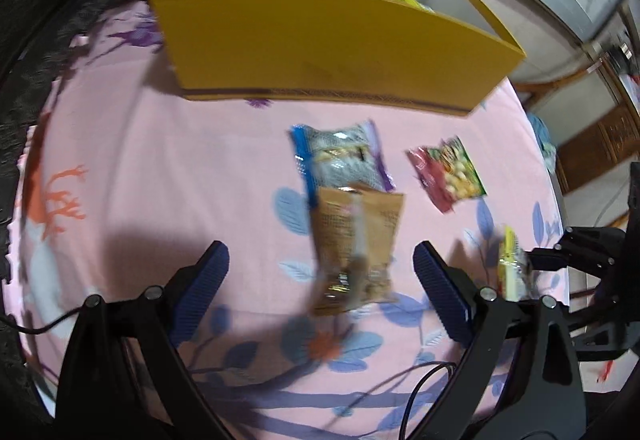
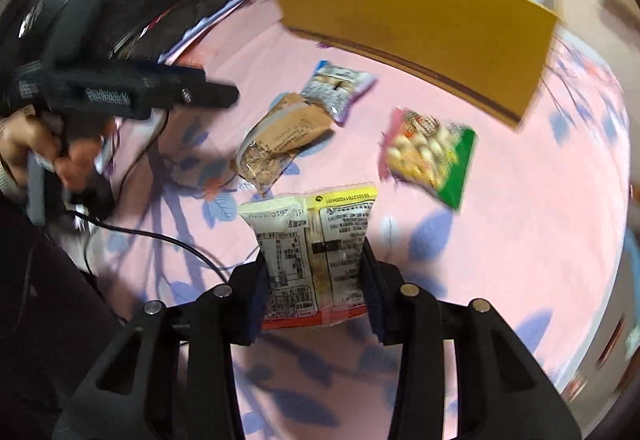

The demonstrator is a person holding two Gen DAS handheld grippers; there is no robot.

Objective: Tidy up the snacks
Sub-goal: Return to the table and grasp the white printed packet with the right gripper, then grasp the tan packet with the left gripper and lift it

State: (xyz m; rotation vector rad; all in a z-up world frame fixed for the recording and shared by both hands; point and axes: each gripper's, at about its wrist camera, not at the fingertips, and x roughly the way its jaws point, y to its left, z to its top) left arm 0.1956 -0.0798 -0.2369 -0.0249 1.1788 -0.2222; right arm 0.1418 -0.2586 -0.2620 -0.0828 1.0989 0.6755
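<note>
Left tool: tilted steeply down, fingers spread wide, nothing between the pads. Right tool: tilted down, pads pressed against both sides of a snack packet. Bare hand wrapped round the left tool's handle.

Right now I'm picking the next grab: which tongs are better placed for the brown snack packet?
Left. The left tongs stand open either side of the brown packet, while the right tongs are already shut on the white-and-yellow packet.
</note>
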